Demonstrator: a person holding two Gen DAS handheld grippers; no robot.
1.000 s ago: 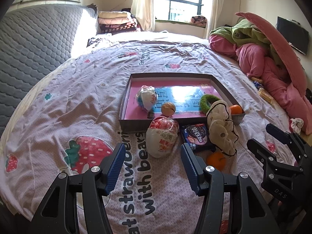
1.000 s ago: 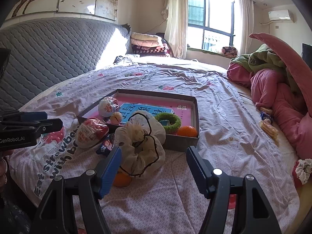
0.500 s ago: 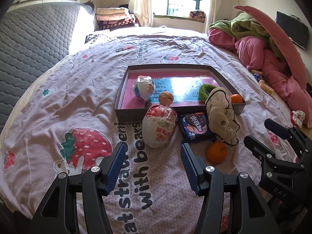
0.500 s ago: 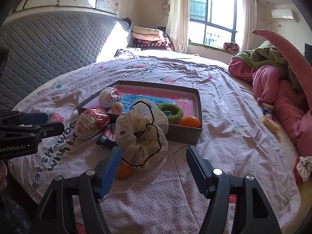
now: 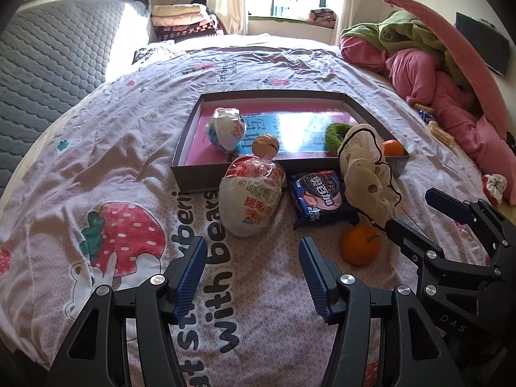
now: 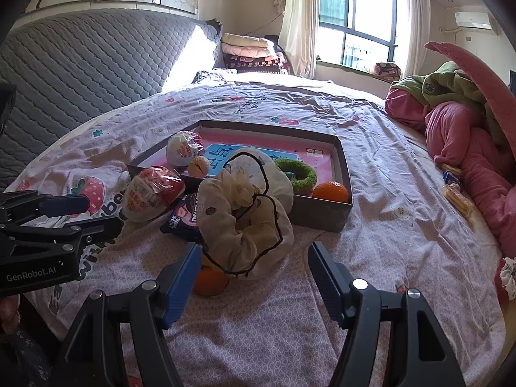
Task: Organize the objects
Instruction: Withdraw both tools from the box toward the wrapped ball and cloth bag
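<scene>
A shallow grey box [image 5: 206, 182] with a pink floor lies on the strawberry-print bedsheet. It holds a wrapped bun [image 5: 227, 127], a small brown ball [image 5: 265, 145], a green ring [image 5: 335, 132] and an orange [image 5: 391, 147]. In front of it lie a red-and-white wrapped bun [image 5: 250, 200], a dark blue biscuit packet [image 5: 319, 196], a cream scrunchie [image 6: 245, 222] leaning on the box, and a loose orange [image 5: 360, 245]. My left gripper [image 5: 251, 248] is open just short of the red-and-white bun. My right gripper [image 6: 254, 254] is open, close in front of the scrunchie.
A heap of pink and green bedding [image 5: 445, 74] fills the right side, with small snack packets [image 6: 456, 193] beside it. A grey quilted headboard [image 6: 96, 64] stands on the left. Folded blankets [image 5: 183, 19] lie at the back. Another scrunchie [image 6: 508, 277] sits at the right edge.
My left gripper has sunk and come nearer to the red-and-white bun, which looks larger now. The right gripper has hardly moved. Both stay open.
</scene>
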